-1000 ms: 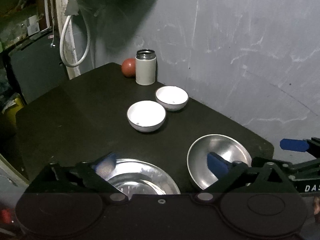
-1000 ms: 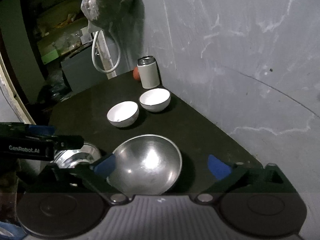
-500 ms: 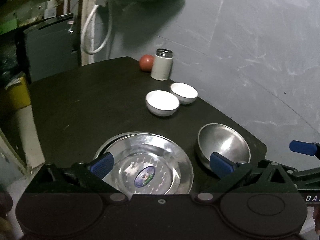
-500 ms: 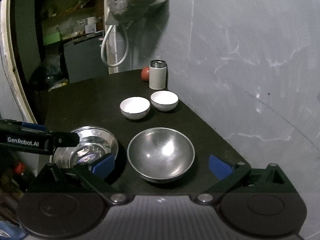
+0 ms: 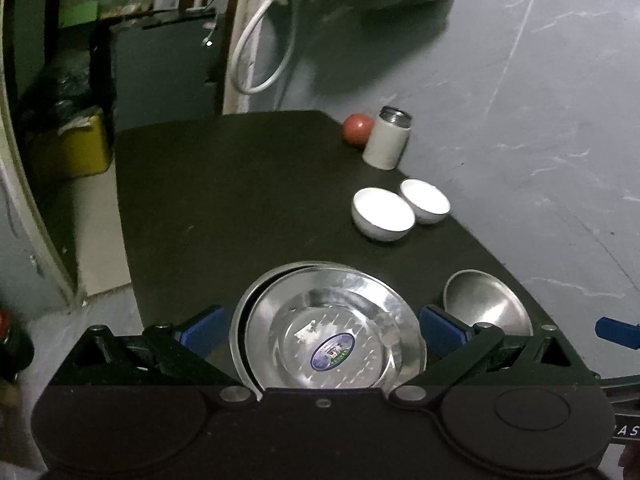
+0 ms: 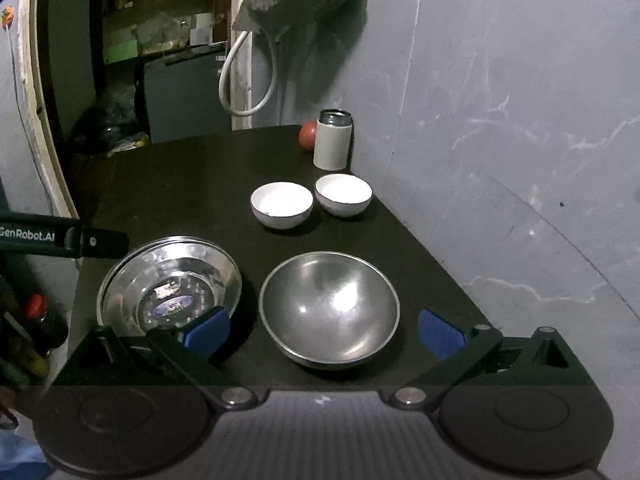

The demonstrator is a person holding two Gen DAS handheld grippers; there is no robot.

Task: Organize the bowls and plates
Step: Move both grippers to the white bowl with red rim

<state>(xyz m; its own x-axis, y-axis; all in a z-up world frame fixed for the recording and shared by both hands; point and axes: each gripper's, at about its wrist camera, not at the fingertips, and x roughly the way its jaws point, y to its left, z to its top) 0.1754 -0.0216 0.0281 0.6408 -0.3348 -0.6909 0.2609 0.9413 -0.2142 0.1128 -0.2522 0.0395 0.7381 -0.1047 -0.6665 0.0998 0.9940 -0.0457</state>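
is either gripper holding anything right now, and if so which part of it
Nothing is held. The left gripper is open above the stacked steel plates; the right gripper is open over the steel bowl.

The near rim of the stacked shiny steel plates [image 5: 328, 320] disappears behind the black body of the left gripper [image 5: 322, 330], and the lower plate shows only as a thin crescent at the left. The round grey steel bowl [image 5: 486, 308] is cut off along its near edge by the same gripper's linkage in the left wrist view. The red round fruit [image 6: 308, 135] is half hidden behind the white cylindrical flask [image 6: 333, 140]. The oval blue label [image 6: 173, 306] inside the top plate is too small to read. The shelf clutter [image 6: 152, 36] in the dark doorway is too dim to identify.
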